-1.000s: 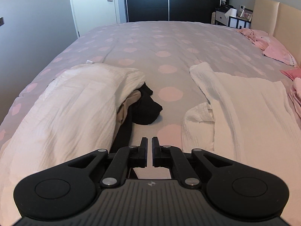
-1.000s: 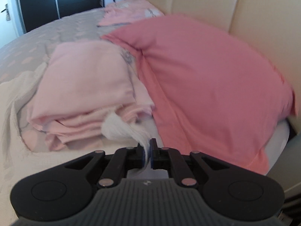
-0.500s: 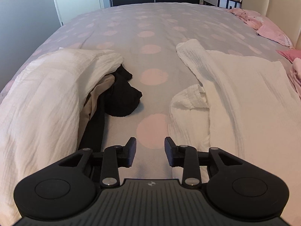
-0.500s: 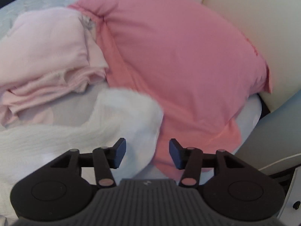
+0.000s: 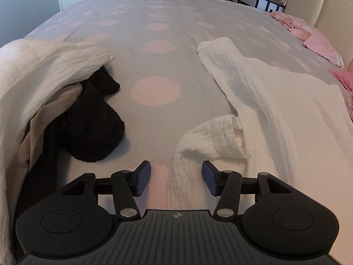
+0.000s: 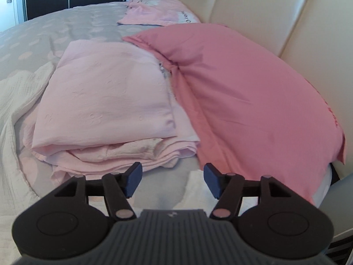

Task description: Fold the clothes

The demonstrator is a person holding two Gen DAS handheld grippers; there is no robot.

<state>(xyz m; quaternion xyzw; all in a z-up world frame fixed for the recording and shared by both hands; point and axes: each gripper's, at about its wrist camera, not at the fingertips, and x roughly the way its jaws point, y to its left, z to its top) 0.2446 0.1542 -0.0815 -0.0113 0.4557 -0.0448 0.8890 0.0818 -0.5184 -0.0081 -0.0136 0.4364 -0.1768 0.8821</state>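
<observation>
On the bed (image 5: pixel 154 17), going from left to right, a white cloth (image 5: pixel 33 84) covers a tan one, with black clothes (image 5: pixel 92 123) beside it. The white shirt (image 5: pixel 286 121) lies flat, one sleeve under the left gripper (image 5: pixel 176 177). Its jaws are opening and hold nothing. Next come folded pink clothes (image 6: pixel 106 101) and a pink pillow (image 6: pixel 253 97). The right gripper (image 6: pixel 172 180) jaws are opening too, empty over a white corner.

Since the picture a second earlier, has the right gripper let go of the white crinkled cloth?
Yes. The right gripper was pinching the white crinkled cloth; now its jaws are opening, pads clear, and the cloth lies on the bed beside the pink pillow.
</observation>
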